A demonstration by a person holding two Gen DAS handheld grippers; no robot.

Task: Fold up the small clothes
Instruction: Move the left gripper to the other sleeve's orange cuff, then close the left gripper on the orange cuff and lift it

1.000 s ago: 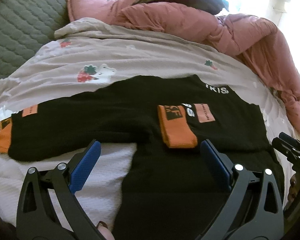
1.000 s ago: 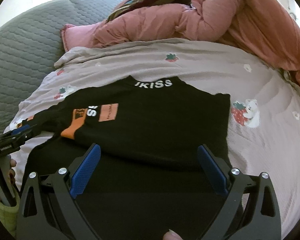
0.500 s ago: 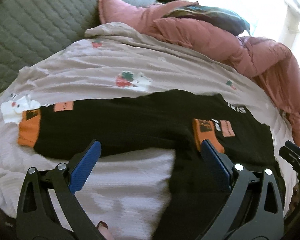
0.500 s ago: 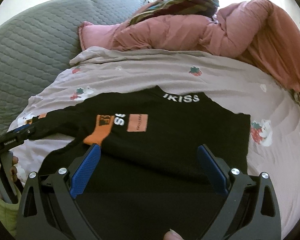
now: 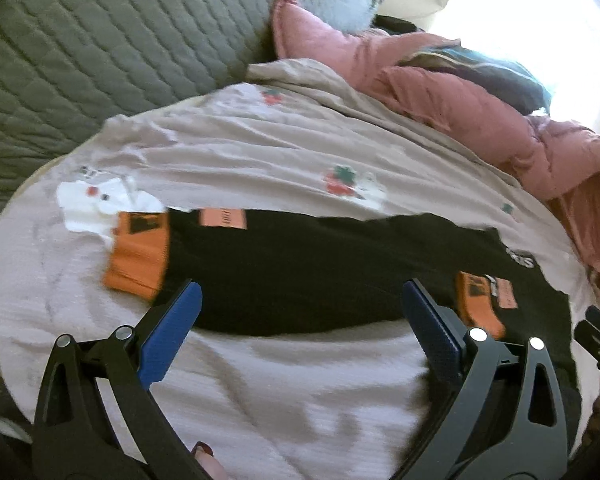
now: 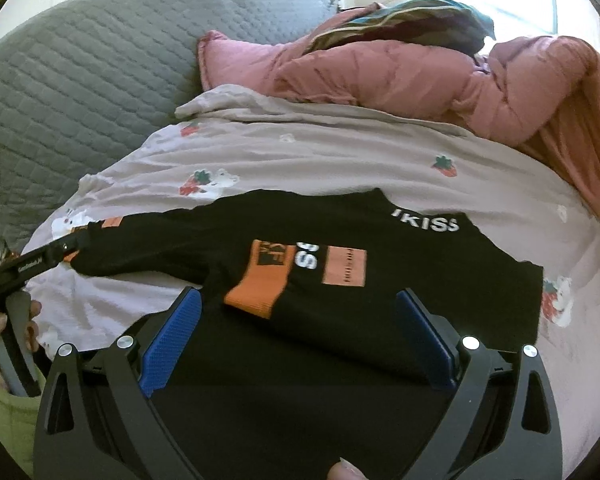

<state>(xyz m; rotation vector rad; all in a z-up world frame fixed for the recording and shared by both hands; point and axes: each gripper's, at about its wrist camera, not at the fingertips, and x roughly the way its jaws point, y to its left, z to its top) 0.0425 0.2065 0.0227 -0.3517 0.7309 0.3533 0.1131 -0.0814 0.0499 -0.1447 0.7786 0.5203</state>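
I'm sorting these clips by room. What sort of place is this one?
Most likely a bedroom: the black top lies on a strawberry-print sheet over a bed, with a bunched pink duvet and a grey quilted headboard behind.

Both cameras ride low behind their own tongs, looking forward and down across the bed (image 5: pixel 260 152) toward the grey quilted headboard (image 6: pixel 80 68). The left view sits close over the outstretched sleeve (image 5: pixel 300 264) of the black sweater (image 6: pixel 340 280); the right view hangs close above its body. Both share the sweater, the strawberry-print sheet and the pink duvet (image 6: pixel 400 72).
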